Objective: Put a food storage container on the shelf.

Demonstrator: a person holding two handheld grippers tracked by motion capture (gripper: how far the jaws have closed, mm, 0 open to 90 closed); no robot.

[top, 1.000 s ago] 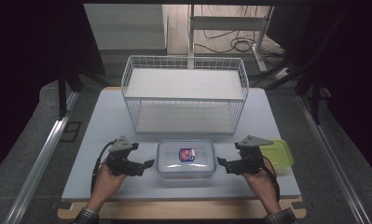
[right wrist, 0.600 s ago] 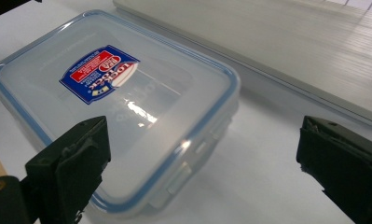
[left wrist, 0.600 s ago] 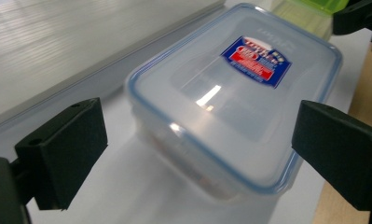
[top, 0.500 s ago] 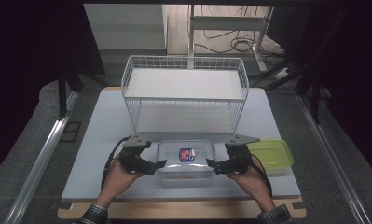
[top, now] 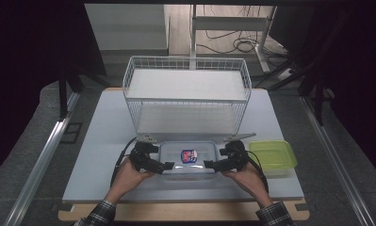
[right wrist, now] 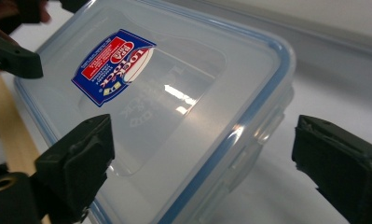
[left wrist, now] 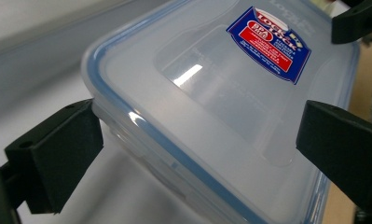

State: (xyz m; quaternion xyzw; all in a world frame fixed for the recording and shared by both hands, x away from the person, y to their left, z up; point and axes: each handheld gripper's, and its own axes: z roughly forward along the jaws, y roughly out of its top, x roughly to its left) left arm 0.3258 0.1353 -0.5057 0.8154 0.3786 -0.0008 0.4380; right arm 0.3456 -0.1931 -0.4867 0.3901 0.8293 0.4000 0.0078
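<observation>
The left gripper [top: 161, 165] has its fingers [left wrist: 58, 154] spread wide around the left end of the clear lidded container [top: 188, 157], one finger touching its side wall, the other over the lid; the right gripper [top: 213, 165] has its fingers [right wrist: 79, 163] equally wide around the right end, apart from it; the container, with a blue and red label [top: 189, 155], rests on the counter [top: 105, 141]; just beyond the container stands a white wire basket [top: 186, 99]; just right of the container lies a green-lidded box [top: 272, 155].
</observation>
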